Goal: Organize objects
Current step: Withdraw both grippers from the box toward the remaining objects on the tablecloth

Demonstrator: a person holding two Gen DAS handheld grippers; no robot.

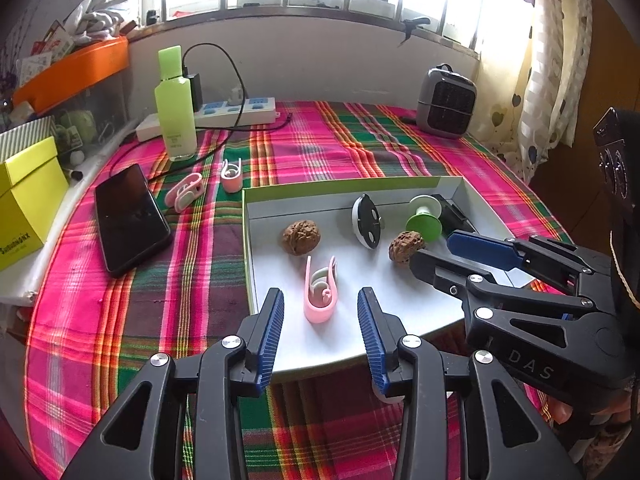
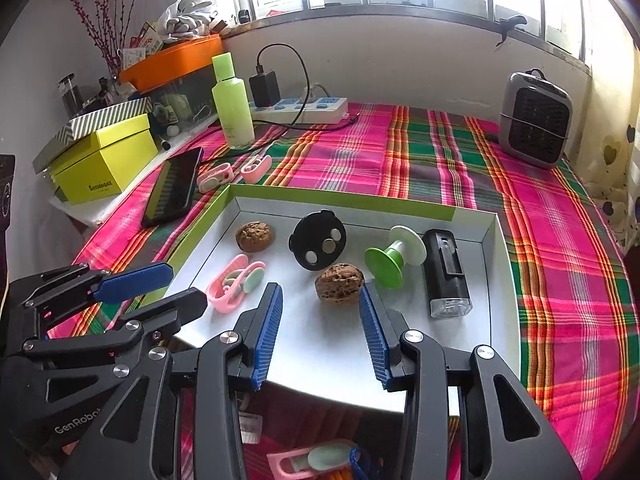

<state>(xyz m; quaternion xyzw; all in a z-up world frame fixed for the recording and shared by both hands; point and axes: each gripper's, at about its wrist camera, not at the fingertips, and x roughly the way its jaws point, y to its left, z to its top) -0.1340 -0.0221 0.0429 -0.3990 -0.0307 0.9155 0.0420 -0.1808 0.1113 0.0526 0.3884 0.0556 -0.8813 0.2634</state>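
While both grippers' fingers [image 1: 269, 328] stood released, the upright pink plastic clip [image 1: 320, 294] at twelve o'clock risked toppling if nudged inside the white cardboard tray [image 1: 420, 304].

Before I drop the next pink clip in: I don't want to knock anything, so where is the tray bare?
Bare: the tray's near strip below the pink clip and near walnut. Crowded: the far row, from far walnut to black device.

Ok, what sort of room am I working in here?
Most likely a lived-in room at home, not a lab. A table under a plaid cloth sits against a window with a heart-print curtain, and there is a power strip, a small heater and a phone.
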